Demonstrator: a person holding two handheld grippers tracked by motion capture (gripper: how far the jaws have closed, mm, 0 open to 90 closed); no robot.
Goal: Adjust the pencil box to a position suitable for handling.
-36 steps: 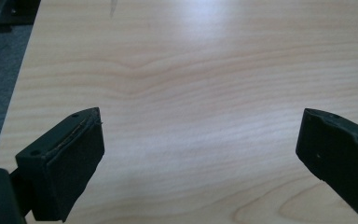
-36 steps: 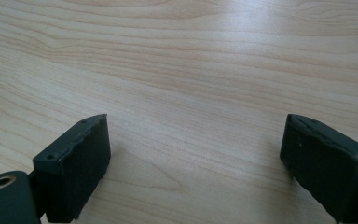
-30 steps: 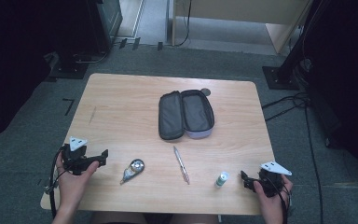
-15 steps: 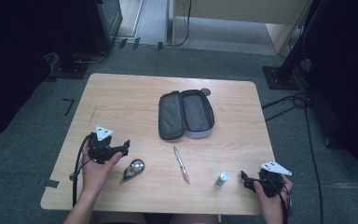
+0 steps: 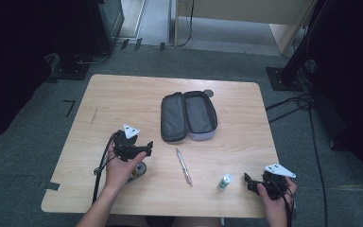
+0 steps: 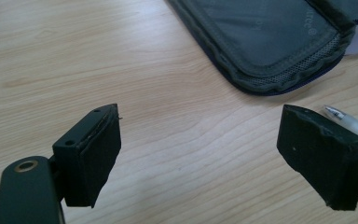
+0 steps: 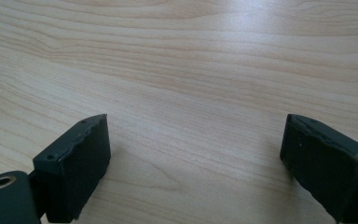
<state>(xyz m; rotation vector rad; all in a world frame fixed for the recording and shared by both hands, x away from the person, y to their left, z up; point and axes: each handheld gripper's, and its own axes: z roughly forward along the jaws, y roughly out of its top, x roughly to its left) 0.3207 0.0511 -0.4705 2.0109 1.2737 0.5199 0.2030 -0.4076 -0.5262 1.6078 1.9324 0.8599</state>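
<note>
I take the pen [image 5: 184, 166] as my target. It lies flat on the table [image 5: 123, 94], just off the outer side of my left gripper's [image 5: 147, 145] right-hand jaw, with its shaft running away behind that jaw. The left jaws stand wide apart with nothing between them, only bare wood in the gap.

To do this reach well, I judge I should swing the left gripper towards the pen until the shaft lies across the gap between the jaws rather than outside it. Then I should lower it until both pads flank the barrel near its middle and close squarely. A grip near the tip would likely let it pivot or roll away on the smooth wood. The open pencil case [image 5: 187, 116] lies ahead of the jaws and beyond the pen, so I would keep low and short of its rim.

My right gripper [image 5: 248, 182] sits near the table's near edge, jaws also spread and empty, with a small bottle [image 5: 225, 181] just beside it.

The left gripper view gives me what the high view cannot. It shows the pen's [image 6: 349, 122] metal tip peeking past the right jaw, and the case's [image 6: 270, 42] mesh lining and zip edge. The high view alone shows the pen's full length, and a small silvery object [image 5: 139, 169] half hidden under my left hand. I cannot tell what that object is.
</note>
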